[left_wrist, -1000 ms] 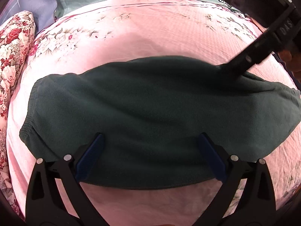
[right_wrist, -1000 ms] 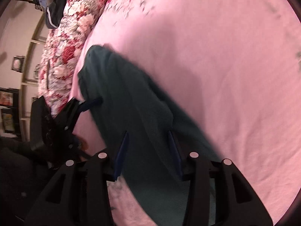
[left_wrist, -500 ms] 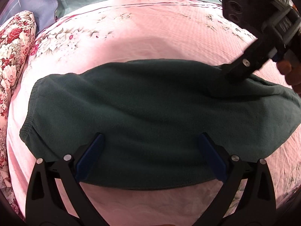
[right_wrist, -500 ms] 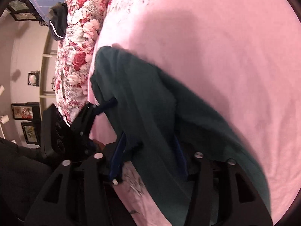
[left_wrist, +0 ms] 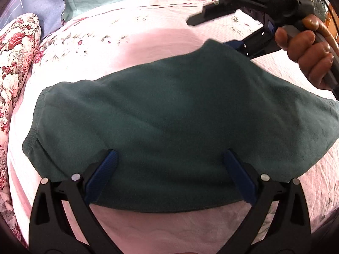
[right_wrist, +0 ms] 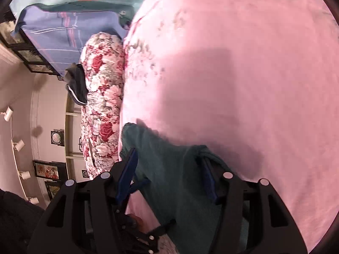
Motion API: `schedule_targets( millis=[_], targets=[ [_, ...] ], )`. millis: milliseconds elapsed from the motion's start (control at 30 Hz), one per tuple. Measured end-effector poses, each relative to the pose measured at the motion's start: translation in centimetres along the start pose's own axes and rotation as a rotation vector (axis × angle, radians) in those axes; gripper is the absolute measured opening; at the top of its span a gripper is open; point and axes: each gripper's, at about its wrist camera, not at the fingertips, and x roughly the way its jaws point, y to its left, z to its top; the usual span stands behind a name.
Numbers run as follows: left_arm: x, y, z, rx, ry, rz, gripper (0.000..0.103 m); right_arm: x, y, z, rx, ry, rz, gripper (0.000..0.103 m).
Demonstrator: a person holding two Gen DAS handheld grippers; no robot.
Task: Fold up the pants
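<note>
Pants (left_wrist: pixel 173 114) right end cut off by left-wrist picture edge. Far fingertips of right hand-held gripper (left_wrist: pixel 216 31) hidden behind lifted fabric; grip unclear.

Pants (left_wrist: pixel 169 116) lie spread across bedsheet (left_wrist: pixel 148 38), w/ left gripper (left_wrist: pixel 169 180) at their near edge, right gripper (left_wrist: pixel 224 31) at far right edge. Floral pillow (left_wrist: pixel 14 48) left of pants; blanket (left_wrist: pixel 48 2) behind pillow.
</note>
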Motion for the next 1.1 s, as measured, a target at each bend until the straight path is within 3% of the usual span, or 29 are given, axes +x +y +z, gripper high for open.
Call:
schedule_targets(
  millis=[133,267,333,367,467,567,700,767,900,1100],
  targets=[
    [0.0,-0.1,-0.1,0.005,-0.002,-0.001,0.101,-2.2,-0.7,0.0,0.045,-0.037,-0.038,0.058],
    [-0.2,-0.3,-0.2,0.006,-0.003,-0.001,0.101,-8.3,0.2,-2.4,0.023,-0.184,-0.161,0.058],
    [-0.3,-0.4,-0.3,0.005,-0.004,0.002,0.101,-11.8,0.2,-5.4,0.037,-0.284,-0.275,0.059],
    [-0.3,-0.4,-0.3,0.006,-0.004,0.002,0.101,-13.6,0.2,-7.7,0.059,-0.344,-0.351,0.059],
    [-0.5,-0.4,-0.1,0.005,0.002,0.003,0.101,-17.1,-1.0,-14.1,0.141,-0.467,-0.467,0.059],
    [-0.6,-0.6,0.0,-0.01,0.009,0.017,0.101,-22.0,-3.7,-23.4,0.33,-0.665,-0.585,0.059],
    [-0.8,-0.8,0.3,-0.026,0.039,0.039,0.101,-27.9,-7.3,-33.3,0.596,-0.884,-0.677,0.059],
    [-1.0,-1.0,0.6,-0.032,0.064,0.068,0.101,-30.0,-9.1,-37.1,0.708,-0.938,-0.716,0.059],
    [-2.1,-2.0,0.8,-0.054,0.091,0.142,0.101,-32.1,-13.4,-40.8,0.803,-0.978,-0.609,0.059],
    [-4.9,-6.2,1.3,-0.004,0.072,0.165,0.101,-32.3,-15.4,-40.4,0.753,-1.063,-0.501,0.052]
  ],
)
